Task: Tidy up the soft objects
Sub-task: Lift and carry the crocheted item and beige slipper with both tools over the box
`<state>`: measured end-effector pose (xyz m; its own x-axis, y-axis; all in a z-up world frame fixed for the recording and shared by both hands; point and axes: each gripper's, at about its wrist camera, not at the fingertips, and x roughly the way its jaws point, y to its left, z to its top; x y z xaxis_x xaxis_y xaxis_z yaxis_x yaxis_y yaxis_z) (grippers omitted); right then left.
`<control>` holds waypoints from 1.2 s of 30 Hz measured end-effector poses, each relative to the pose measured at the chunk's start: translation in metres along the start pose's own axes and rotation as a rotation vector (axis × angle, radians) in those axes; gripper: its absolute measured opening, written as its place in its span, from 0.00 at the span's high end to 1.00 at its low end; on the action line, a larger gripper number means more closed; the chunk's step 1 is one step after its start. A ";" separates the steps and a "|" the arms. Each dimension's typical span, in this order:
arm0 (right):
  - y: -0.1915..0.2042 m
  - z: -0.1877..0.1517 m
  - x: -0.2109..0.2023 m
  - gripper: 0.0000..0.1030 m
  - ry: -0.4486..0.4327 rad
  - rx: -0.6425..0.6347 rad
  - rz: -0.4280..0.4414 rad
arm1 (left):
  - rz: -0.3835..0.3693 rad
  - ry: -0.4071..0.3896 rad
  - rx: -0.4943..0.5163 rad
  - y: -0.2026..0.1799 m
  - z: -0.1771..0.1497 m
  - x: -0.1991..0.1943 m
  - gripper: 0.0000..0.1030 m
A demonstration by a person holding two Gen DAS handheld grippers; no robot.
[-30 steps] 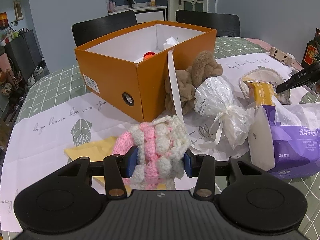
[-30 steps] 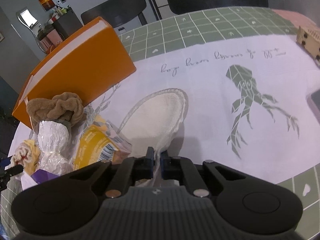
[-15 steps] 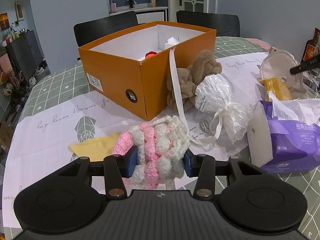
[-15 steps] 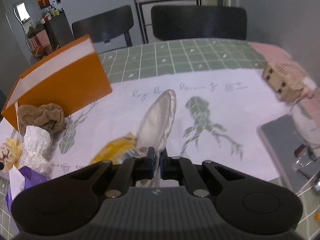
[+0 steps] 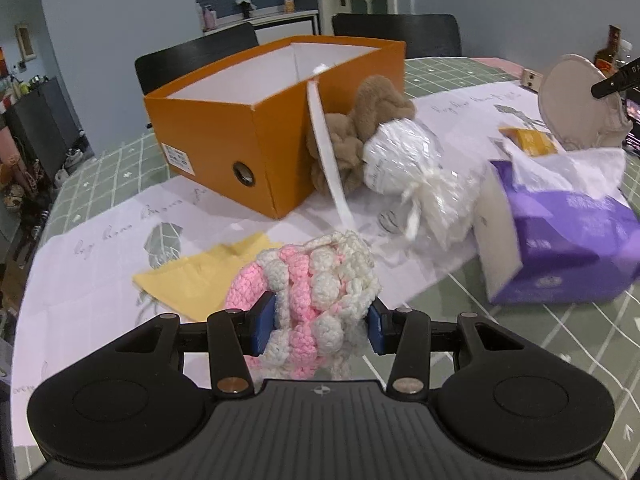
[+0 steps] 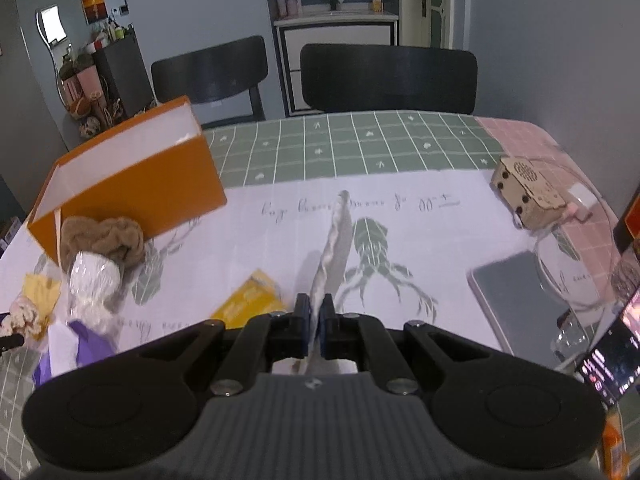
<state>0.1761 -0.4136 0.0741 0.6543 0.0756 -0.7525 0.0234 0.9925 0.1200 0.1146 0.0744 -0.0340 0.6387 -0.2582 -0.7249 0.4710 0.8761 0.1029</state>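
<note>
Checked worktop [image 6: 360,140] carries an orange box [image 5: 256,136]. My left gripper [image 5: 318,322] has its fingers clamped on the pink-white knit [image 5: 316,292] before the box. My right gripper [image 6: 316,320] pinches a beige pad [image 6: 334,252], raised above the worktop.

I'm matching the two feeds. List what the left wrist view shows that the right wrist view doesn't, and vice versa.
Left only: left hand-held gripper closed on the pink-and-white crochet piece.
Right only: wooden speaker box, grey tablet.
Both: orange box, brown plush, and the beige pad pinched by the right hand-held gripper.
</note>
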 end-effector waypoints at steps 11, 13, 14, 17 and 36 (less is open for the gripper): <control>0.034 -0.057 -0.030 0.98 0.103 -0.110 0.068 | -0.034 -0.009 0.007 -0.007 -0.026 -0.020 0.49; 0.043 -0.066 -0.037 0.98 0.120 -0.128 0.081 | -0.035 -0.009 0.005 -0.006 -0.032 -0.024 0.49; 0.048 -0.071 -0.040 0.98 0.138 -0.138 0.085 | -0.035 -0.009 0.004 -0.006 -0.035 -0.027 0.49; 0.058 -0.091 -0.046 0.98 0.204 -0.158 0.080 | -0.034 -0.010 -0.007 -0.003 -0.043 -0.033 0.49; 0.085 -0.191 -0.042 0.98 0.436 -0.220 0.183 | -0.026 -0.029 -0.025 0.000 -0.074 -0.069 0.49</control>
<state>0.0062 -0.3143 -0.0077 0.2563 0.2363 -0.9373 -0.2517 0.9525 0.1713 0.0257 0.1226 -0.0339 0.6436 -0.2926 -0.7072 0.4724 0.8789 0.0664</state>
